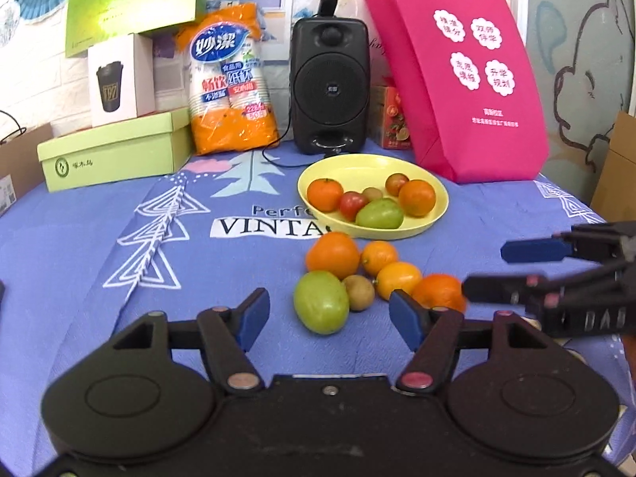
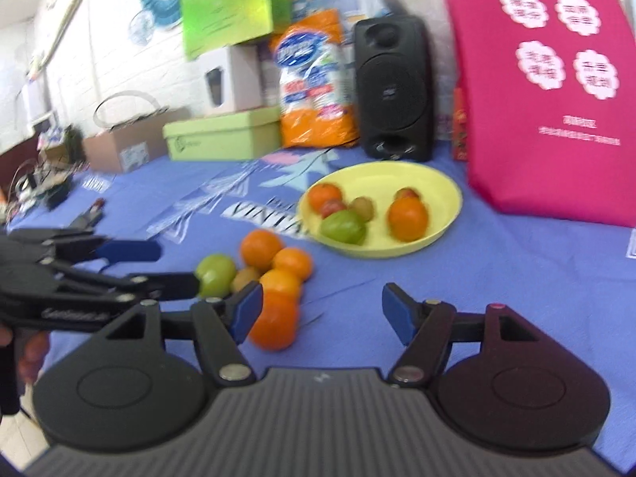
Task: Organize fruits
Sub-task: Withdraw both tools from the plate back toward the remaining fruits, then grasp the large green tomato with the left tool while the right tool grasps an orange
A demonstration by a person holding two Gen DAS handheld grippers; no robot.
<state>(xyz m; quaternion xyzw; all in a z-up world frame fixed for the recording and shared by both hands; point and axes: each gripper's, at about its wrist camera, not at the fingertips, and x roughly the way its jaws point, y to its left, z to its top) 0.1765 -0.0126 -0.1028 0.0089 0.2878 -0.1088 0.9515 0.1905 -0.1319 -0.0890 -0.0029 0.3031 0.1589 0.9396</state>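
A yellow plate point(image 1: 397, 167) on the blue cloth holds two oranges, a green fruit, a red fruit and two small ones. In front of it lies a loose cluster: a large green fruit point(image 1: 321, 302), a kiwi point(image 1: 359, 292) and several oranges point(image 1: 333, 255). My left gripper point(image 1: 330, 316) is open, with the green fruit just ahead between its fingertips. My right gripper point(image 2: 322, 312) is open and empty, with the nearest orange point(image 2: 276, 320) beside its left finger point(image 2: 248, 310). The right gripper also shows at the right edge of the left wrist view point(image 1: 516, 270). The plate appears in the right wrist view point(image 2: 437, 183).
A black speaker point(image 1: 330, 83), an orange pack of paper cups point(image 1: 230, 79), green boxes point(image 1: 115, 151) and a pink bag point(image 1: 465, 79) stand along the back. A cardboard box point(image 2: 131, 143) and clutter sit at the far left.
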